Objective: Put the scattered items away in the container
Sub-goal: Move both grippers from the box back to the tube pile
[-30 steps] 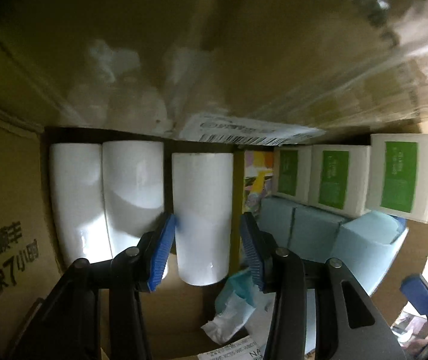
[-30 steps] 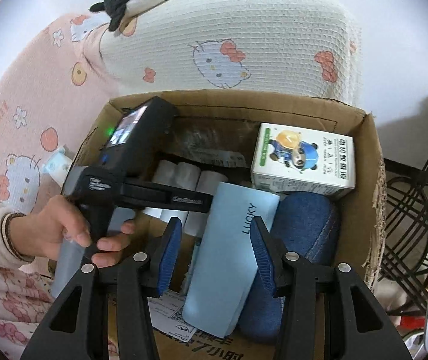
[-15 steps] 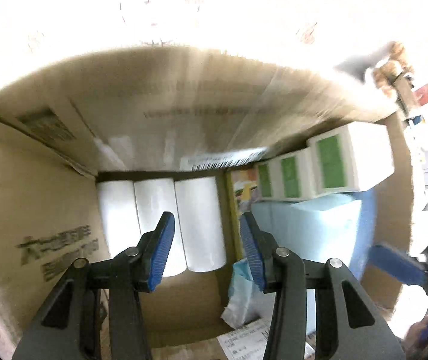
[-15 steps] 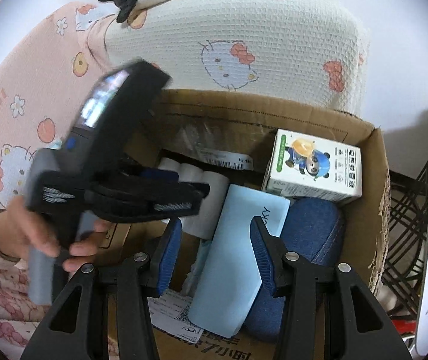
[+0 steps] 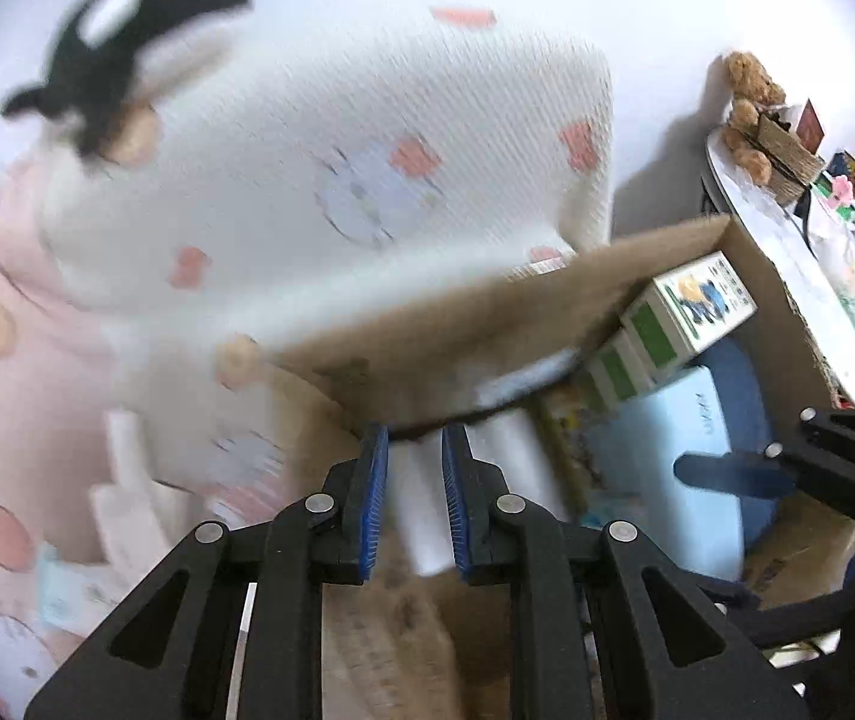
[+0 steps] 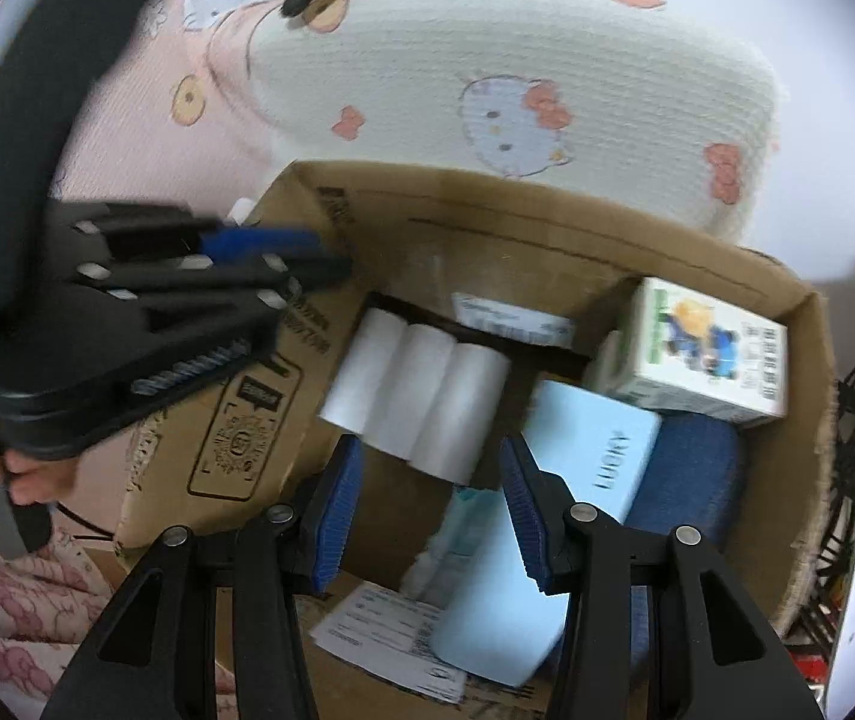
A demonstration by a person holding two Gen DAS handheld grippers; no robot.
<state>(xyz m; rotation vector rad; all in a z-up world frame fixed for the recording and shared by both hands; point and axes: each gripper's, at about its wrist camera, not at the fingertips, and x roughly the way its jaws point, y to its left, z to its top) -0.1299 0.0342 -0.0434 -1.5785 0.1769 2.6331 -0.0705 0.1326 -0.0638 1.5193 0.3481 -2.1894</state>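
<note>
A cardboard box (image 6: 547, 228) stands on the bed and holds three white rolls (image 6: 421, 390), a light blue LUCKY case (image 6: 595, 450), a dark blue pouch (image 6: 691, 474) and a white-and-green carton (image 6: 703, 354). My left gripper (image 5: 415, 504) is above the box's left side, jaws open a narrow gap and empty; it also shows in the right wrist view (image 6: 229, 300). My right gripper (image 6: 433, 516) is open and empty above the box's near part. The rolls (image 5: 505, 450) and carton (image 5: 685, 312) also show in the left wrist view.
A white Hello Kitty pillow (image 6: 547, 90) with an orca plush (image 5: 127, 30) lies behind the box. A small white item (image 5: 127, 480) lies on the pink sheet left of the box. A white table (image 5: 817, 276) with a teddy bear stands at the right.
My left gripper has lifted up out of the box and swung left, its jaws narrowing. My right gripper has shifted slightly over the box.
</note>
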